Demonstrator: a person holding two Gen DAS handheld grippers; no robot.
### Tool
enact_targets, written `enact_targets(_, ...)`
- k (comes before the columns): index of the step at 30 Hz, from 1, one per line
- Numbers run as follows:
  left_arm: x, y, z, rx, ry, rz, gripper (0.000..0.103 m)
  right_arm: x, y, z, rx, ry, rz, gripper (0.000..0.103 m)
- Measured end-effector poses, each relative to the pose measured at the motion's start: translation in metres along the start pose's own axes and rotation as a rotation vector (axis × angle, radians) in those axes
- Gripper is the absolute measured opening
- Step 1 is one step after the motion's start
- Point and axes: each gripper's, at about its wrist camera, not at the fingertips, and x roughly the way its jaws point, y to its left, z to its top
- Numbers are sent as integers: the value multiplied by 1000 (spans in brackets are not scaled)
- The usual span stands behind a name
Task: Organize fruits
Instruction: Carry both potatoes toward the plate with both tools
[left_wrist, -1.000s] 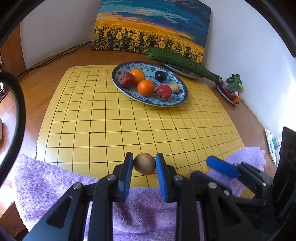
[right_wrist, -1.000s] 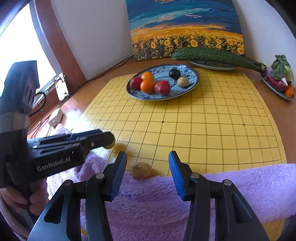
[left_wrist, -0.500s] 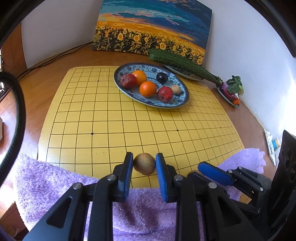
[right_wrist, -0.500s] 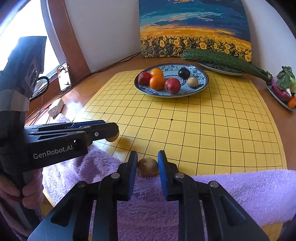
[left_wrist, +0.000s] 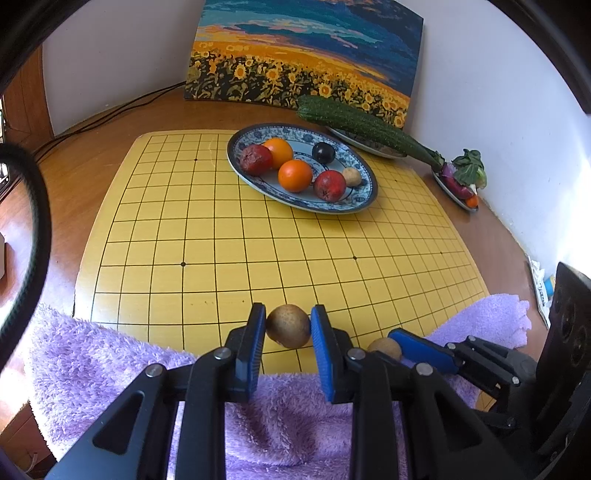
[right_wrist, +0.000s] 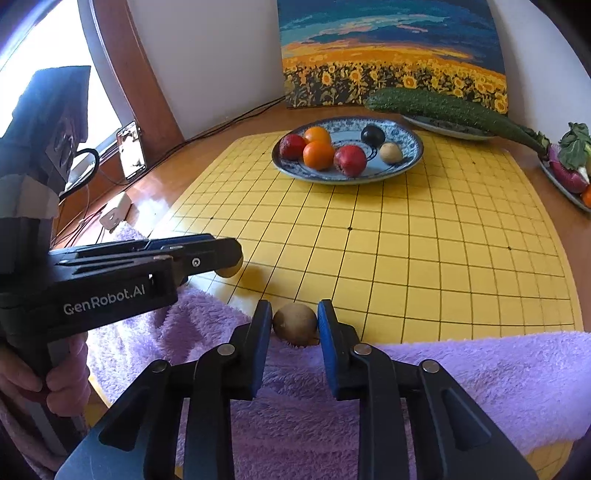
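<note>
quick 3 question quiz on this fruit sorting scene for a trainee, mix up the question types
1. True or false: the left gripper is shut on a brown fruit.
2. How many fruits lie on the blue patterned plate? A) four B) six C) eight
3. Fill in: the long green vegetable rests on a second plate, in front of the ____ painting.

Key:
1. True; its pads press the fruit on both sides, above the purple towel.
2. B: two orange, two red, one dark, one pale.
3. Sunflower.
</note>
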Motion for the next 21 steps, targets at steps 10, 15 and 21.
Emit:
enact_targets(10,1,0,-1,4,0,-2,26,-1,-1,0,2,-10,-6,27)
enact_targets(15,1,-4,0,11,-4,-4,26,-4,-3,3,2,-18,-15,27)
enact_targets(21,-2,-7,5,19,-13,-2,26,-6,-6,10,1,-31,-23,27)
